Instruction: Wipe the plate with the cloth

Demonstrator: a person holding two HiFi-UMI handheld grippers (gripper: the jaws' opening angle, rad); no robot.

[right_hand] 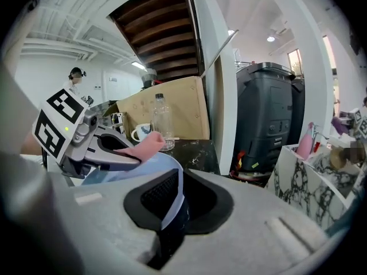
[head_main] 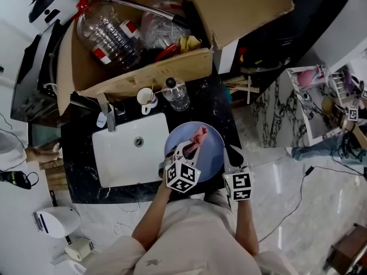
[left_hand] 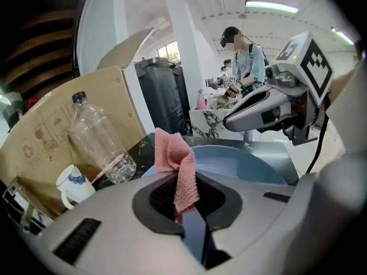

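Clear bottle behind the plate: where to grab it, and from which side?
Probably take the clear bottle round its mid-body, coming from the plate side. It stands upright, the cardboard box walls off its back, and the mug crowds its left.

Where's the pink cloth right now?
Head view, centre: the pink cloth is pinched in the left gripper over the blue plate, just right of the white sink; the right gripper holds the plate's rim.
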